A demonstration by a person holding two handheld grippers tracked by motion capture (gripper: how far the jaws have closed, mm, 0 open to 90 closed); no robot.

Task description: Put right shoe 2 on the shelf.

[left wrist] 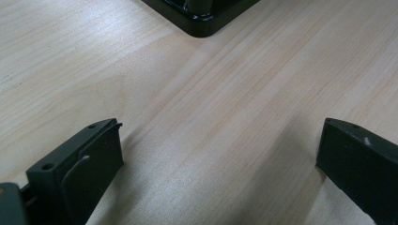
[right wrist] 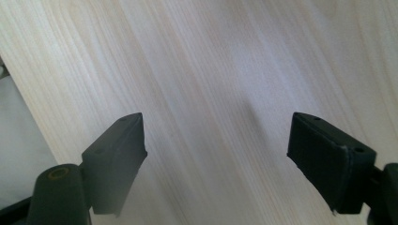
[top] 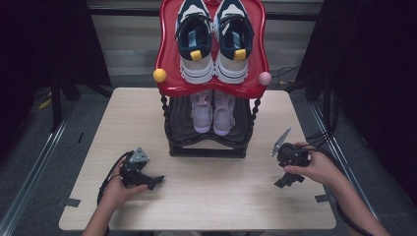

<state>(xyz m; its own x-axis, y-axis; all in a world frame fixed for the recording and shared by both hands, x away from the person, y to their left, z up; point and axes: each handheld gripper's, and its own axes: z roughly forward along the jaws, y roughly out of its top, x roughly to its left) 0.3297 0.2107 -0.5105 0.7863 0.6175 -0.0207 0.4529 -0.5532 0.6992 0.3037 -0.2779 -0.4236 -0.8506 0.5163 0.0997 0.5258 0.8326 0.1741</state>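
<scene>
A two-tier shoe rack (top: 211,83) stands at the back middle of the wooden table (top: 147,113). Its red top shelf (top: 169,54) carries a pair of navy-and-white sneakers (top: 212,37). The black lower shelf holds a pair of pale pink shoes (top: 212,112). My left gripper (top: 153,182) rests low over the table at the front left, open and empty (left wrist: 220,145); the rack's black base corner (left wrist: 202,16) lies ahead of it. My right gripper (top: 289,180) hovers at the front right, open over bare wood (right wrist: 216,140).
Yellow (top: 160,75) and pink (top: 264,78) knobs cap the rack's front posts. Black curtains hang on both sides. Cables (top: 314,137) trail off the table's right edge. Tape marks (top: 71,202) sit near the front corners. The table edge (right wrist: 28,117) shows in the right gripper view.
</scene>
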